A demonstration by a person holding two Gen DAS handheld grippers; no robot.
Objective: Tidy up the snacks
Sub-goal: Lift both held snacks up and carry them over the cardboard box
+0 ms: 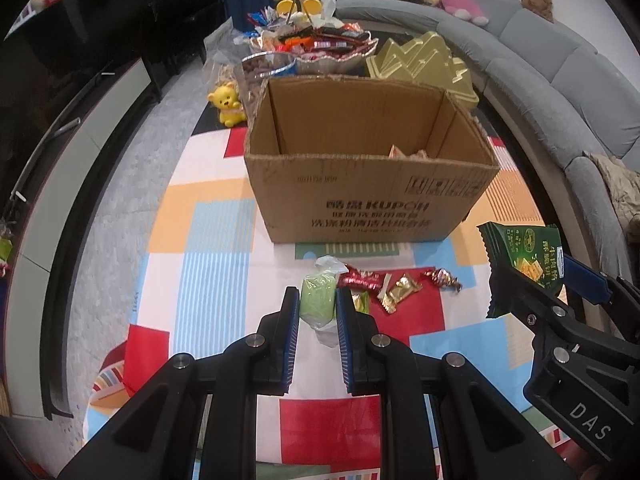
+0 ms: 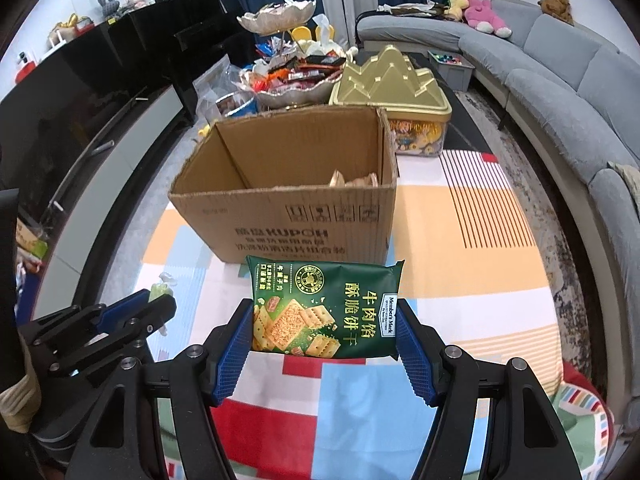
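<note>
An open cardboard box (image 1: 360,184) stands on the colourful mat, with a few snack packets inside at its right; it also shows in the right wrist view (image 2: 288,200). My left gripper (image 1: 317,308) is shut on a pale green snack in clear wrap (image 1: 317,306), low over the mat. My right gripper (image 2: 325,320) is shut on a dark green cracker packet (image 2: 324,308), held above the mat in front of the box; the packet also shows in the left wrist view (image 1: 524,256). Loose wrapped candies (image 1: 400,284) lie on the mat beside the left gripper.
Behind the box stand tiered dishes heaped with snacks (image 1: 320,44), a gold mountain-shaped tin (image 2: 392,84), a clear jar (image 1: 260,72) and a yellow bear toy (image 1: 228,104). A grey sofa (image 2: 560,92) curves along the right. A dark TV cabinet (image 1: 80,120) runs along the left.
</note>
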